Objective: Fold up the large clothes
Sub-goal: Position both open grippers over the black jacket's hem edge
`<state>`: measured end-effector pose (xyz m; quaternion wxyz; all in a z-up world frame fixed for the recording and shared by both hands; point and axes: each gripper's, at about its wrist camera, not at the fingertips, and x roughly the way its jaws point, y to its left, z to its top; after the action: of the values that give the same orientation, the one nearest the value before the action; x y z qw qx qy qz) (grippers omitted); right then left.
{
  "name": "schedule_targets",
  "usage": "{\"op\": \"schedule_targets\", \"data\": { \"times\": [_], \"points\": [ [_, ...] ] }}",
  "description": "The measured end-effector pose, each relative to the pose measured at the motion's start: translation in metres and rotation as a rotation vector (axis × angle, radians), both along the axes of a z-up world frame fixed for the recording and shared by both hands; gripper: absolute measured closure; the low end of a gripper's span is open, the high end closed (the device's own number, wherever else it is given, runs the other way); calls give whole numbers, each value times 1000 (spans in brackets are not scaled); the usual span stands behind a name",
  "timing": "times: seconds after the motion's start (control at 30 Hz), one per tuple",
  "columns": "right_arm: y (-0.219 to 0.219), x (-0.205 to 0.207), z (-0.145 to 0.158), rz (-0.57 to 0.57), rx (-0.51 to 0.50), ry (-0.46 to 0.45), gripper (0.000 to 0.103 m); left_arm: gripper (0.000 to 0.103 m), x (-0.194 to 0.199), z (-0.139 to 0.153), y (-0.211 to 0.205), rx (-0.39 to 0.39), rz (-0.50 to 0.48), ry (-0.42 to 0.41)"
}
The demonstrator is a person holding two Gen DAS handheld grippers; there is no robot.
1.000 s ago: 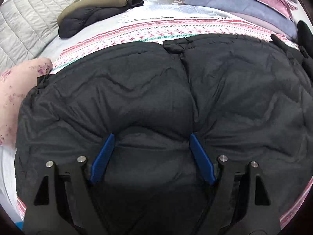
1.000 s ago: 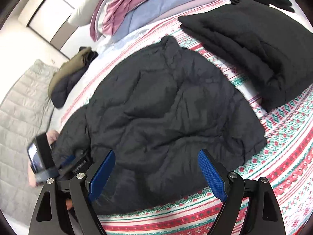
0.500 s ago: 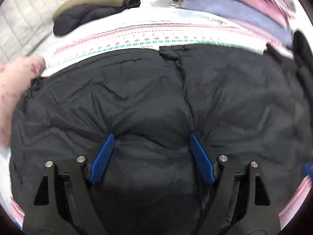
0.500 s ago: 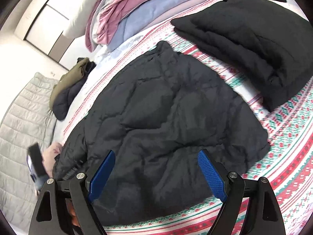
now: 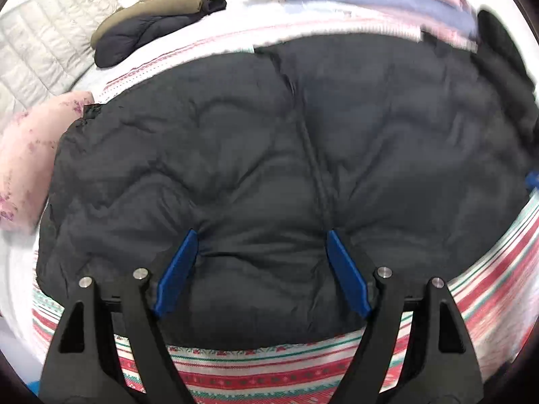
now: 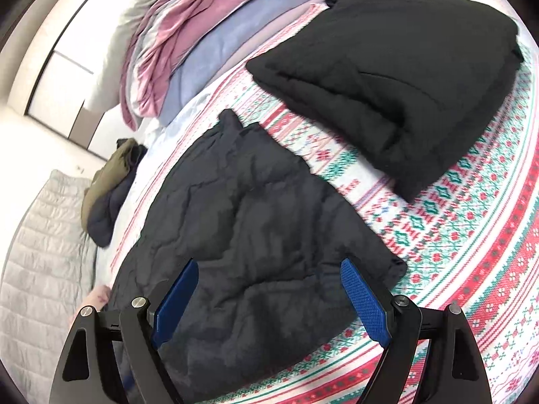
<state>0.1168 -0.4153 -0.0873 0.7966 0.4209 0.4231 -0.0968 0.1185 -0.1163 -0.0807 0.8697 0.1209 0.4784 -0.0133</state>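
Observation:
A black puffer jacket [image 5: 269, 155] lies folded in a broad heap on the red, white and green patterned bedspread [image 5: 262, 367]. My left gripper [image 5: 261, 235] is open, its blue fingers pressing into the jacket's near edge, holding nothing. In the right wrist view the same jacket [image 6: 249, 235] lies under my right gripper [image 6: 267, 266], which is open and empty just above the jacket's near part. A second black jacket [image 6: 397, 67] lies folded at the upper right of the bedspread [image 6: 471, 235].
A pile of pink and blue bedding [image 6: 209, 40] lies at the back. An olive and navy garment bundle [image 5: 151, 23] lies at the far left, next to a grey quilted cover [image 6: 37, 269]. A pink sleeve [image 5: 30, 155] shows at the left.
Both grippers have drawn back toward the near bed edge; more bedspread shows below the jacket in the left view. The right view has swung right, and the left gripper has left it.

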Motion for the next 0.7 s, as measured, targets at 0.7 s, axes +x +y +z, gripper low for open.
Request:
{"op": "schedule_targets", "data": {
  "times": [0.7],
  "points": [
    [-15,-38,-65,-83,484,27,15,23,-1,30,46,-240,85,24]
  ]
}}
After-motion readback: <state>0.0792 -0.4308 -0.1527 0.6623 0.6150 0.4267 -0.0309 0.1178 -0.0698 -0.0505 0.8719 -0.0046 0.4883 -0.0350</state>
